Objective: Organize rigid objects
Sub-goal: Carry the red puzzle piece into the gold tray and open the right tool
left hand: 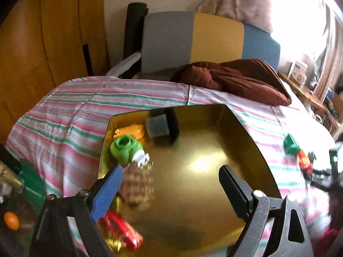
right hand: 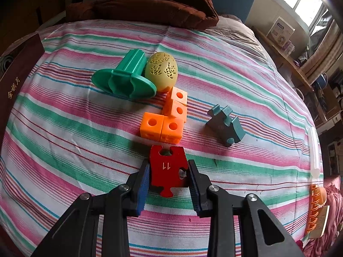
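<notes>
I am holding the left gripper [left hand: 171, 184] with its jaws spread wide and nothing between them, hovering over a gold tray [left hand: 246, 132] that is lying on the striped bedspread [left hand: 64, 117]. Inside the tray, ahead and to the left of this gripper, a green round toy [left hand: 125, 150] is sitting beside an orange piece [left hand: 130, 131], with a grey block [left hand: 158, 126] just to their right near the far wall. A brown studded piece [left hand: 137, 184] is showing blurred right beside the left finger, and a red object [left hand: 124, 229] is lying below that finger near the tray's near corner. Far off to the right, on the bedspread, I am seeing a small green item [left hand: 291, 144] and the other gripper's frame at the edge.

My right gripper [right hand: 168, 182] is closing narrowly on a red puzzle piece [right hand: 167, 167] marked 11, both pads touching its sides while it is resting on the bedspread. Ahead and to the left, a green flanged spool [right hand: 124, 79] is lying on its side, touching a yellow patterned egg [right hand: 161, 71]. Straight ahead of the jaws, four joined orange cubes [right hand: 167, 117] are sitting close to the red piece. Ahead to the right, a teal puzzle piece [right hand: 226, 126] is lying apart from the cubes. A brown cushion [right hand: 154, 8] is resting at the far edge of the bed.
</notes>
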A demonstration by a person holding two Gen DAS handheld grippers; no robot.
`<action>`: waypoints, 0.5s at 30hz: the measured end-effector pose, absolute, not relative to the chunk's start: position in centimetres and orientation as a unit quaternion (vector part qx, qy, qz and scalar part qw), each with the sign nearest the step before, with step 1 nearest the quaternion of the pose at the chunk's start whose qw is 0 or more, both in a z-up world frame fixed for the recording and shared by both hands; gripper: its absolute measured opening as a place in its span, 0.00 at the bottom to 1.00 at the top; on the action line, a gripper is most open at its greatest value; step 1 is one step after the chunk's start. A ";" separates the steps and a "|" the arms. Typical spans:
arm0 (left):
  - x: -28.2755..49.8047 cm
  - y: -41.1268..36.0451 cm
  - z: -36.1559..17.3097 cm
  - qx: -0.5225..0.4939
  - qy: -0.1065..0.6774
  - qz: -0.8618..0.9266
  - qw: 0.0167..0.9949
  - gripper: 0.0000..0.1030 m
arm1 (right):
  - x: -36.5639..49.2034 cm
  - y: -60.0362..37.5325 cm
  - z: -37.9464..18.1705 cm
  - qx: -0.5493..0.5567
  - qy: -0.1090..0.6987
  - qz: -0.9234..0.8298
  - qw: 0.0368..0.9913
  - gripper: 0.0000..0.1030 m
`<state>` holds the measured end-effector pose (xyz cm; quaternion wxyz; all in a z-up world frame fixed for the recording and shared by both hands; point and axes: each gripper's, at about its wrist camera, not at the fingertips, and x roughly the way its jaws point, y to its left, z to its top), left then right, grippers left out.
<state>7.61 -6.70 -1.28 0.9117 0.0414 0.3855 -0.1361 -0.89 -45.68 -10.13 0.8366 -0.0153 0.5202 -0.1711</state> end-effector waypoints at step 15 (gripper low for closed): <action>2.6 -5.7 -3.1 0.065 0.391 -0.123 0.910 0.89 | -1.1 -45.5 -10.2 -0.018 0.515 -0.174 0.839 0.32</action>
